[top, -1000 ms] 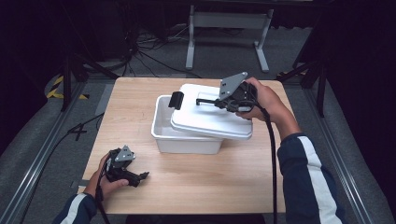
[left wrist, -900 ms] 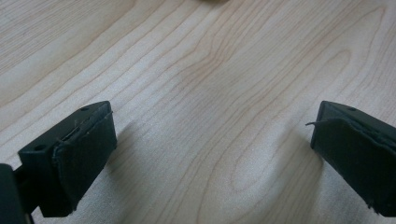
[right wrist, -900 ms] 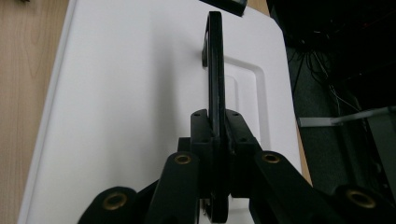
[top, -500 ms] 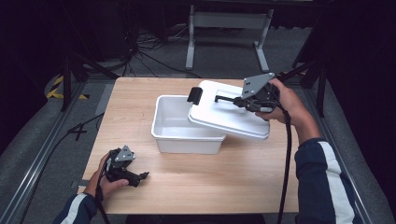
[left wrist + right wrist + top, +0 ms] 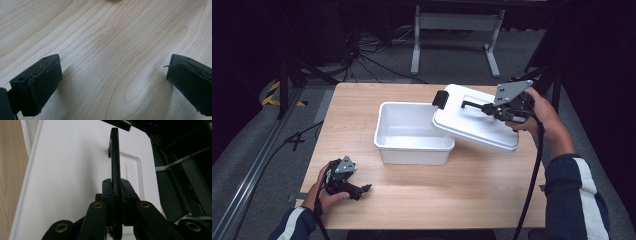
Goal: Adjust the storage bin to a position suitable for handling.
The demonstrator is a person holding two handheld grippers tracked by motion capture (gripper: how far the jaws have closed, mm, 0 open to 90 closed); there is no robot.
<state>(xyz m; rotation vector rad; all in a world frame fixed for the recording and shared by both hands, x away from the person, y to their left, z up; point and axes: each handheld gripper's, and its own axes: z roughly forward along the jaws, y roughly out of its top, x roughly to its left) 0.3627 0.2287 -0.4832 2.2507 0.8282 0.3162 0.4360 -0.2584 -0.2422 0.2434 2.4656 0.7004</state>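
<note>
White lid hangs tilted from the right claw, whose jaws are clenched on the lid's thin black handle; in the right gripper view that handle runs straight up from between the closed jaws, with the lid's flat white top spreading to both sides of it. The lid is off its bin: only its low edge, on the side away from the hand, overlaps the rim of the white bin, and the rest of it sits out beyond the bin over bare wood. A black latch sticks up at the lid's far corner, just ahead of the claw's tips. The bin stands open on the tabletop, beside and below the right claw, and nothing shows inside its white walls. The right hand wraps the gripper body from behind, a dark sleeve with a white stripe trailing back from it and a black cable dropping along the forearm. Well apart from the lid and bin, the left claw lies low over the wood with its jaws released and spread wide, only bare wood grain between the two black pads. The left hand holds it near the person's edge of the tabletop.
</note>
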